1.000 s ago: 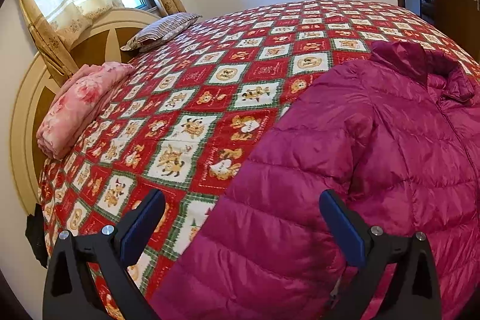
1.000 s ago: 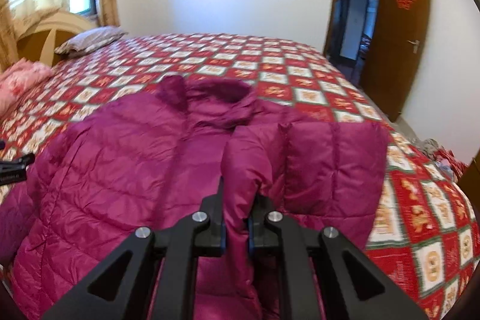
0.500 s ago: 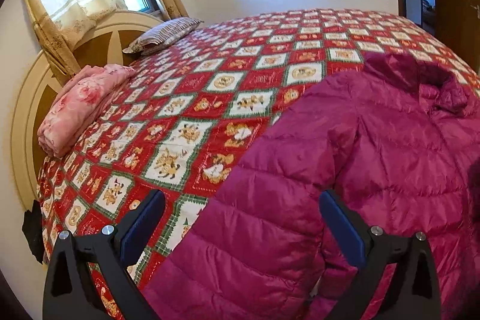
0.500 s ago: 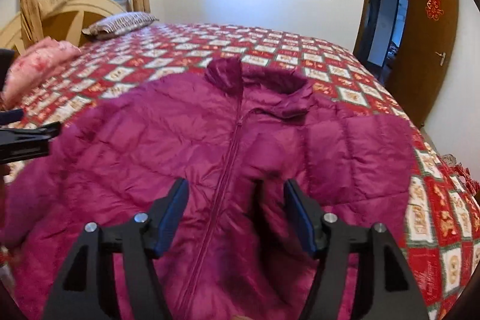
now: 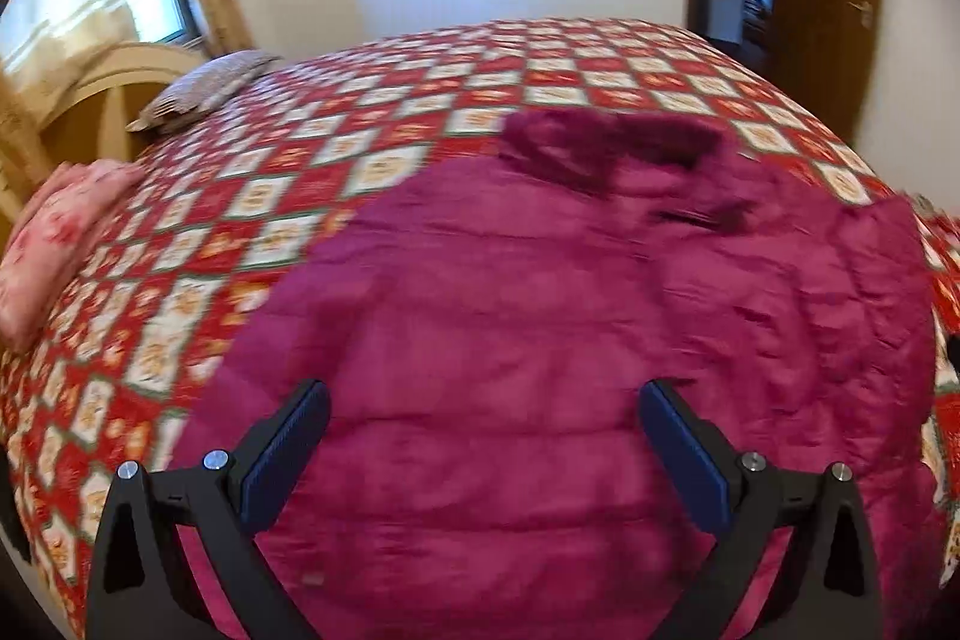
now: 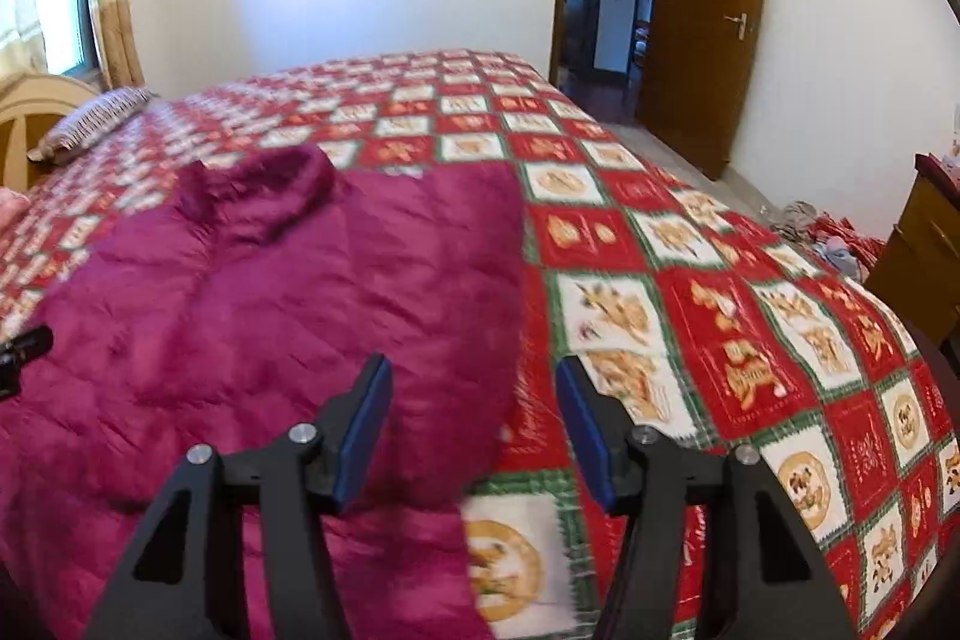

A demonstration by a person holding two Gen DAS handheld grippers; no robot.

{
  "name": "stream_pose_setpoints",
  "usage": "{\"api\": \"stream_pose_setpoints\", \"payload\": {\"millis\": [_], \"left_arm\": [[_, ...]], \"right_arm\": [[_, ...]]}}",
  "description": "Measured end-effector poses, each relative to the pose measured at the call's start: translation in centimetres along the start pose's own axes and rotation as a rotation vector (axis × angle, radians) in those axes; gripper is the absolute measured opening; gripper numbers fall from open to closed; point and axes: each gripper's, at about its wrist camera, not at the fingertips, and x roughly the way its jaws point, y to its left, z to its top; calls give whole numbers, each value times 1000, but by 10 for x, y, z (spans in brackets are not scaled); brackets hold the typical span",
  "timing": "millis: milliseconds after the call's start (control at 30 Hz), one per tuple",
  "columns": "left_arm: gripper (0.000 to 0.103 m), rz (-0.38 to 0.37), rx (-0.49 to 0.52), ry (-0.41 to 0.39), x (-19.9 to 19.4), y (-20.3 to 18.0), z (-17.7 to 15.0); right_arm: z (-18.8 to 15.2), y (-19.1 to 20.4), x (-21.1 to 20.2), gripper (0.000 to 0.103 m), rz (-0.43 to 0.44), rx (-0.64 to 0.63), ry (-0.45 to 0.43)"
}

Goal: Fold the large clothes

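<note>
A magenta puffer jacket [image 5: 570, 328] lies spread on the red-and-white patterned bedspread [image 5: 336, 172], front up, collar [image 5: 606, 142] toward the far side. My left gripper [image 5: 480, 436] hovers over the jacket's near left part, open wide, with nothing between its fingers. In the right wrist view the jacket [image 6: 270, 316] fills the left half. My right gripper [image 6: 474, 418] hangs above the jacket's right edge, where fabric meets bedspread [image 6: 720, 316]. Its jaws are closing, still open, with nothing pressed between the pads. The left gripper's black tip [image 6: 24, 346] shows at the left border.
A folded pink quilt [image 5: 54, 244] and a striped pillow [image 5: 204, 88] lie by the wooden headboard [image 5: 102, 88]. A brown door [image 6: 696, 16] stands open at the far right. Clothes lie heaped on the floor [image 6: 828, 238] next to a wooden cabinet [image 6: 924, 244].
My right gripper let go of the jacket fold it was pinching, opened, and swung right to the jacket's edge. My left gripper swung right, from the jacket's left side to over its body.
</note>
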Motion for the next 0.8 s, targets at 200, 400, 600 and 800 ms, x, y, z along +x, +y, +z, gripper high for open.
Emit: {"api": "stream_pose_setpoints", "payload": {"millis": [200, 400, 600, 800], "left_arm": [[51, -111, 117, 47, 26, -60, -6], [7, -91, 130, -17, 11, -48, -2], [7, 54, 201, -97, -3, -19, -3], [8, 100, 211, -11, 35, -18, -24]], "right_arm": [[-16, -20, 13, 60, 16, 16, 45], [-12, -49, 8, 64, 5, 62, 27], [-2, -58, 13, 51, 16, 77, 19], [23, -38, 29, 34, 108, 65, 36]]}}
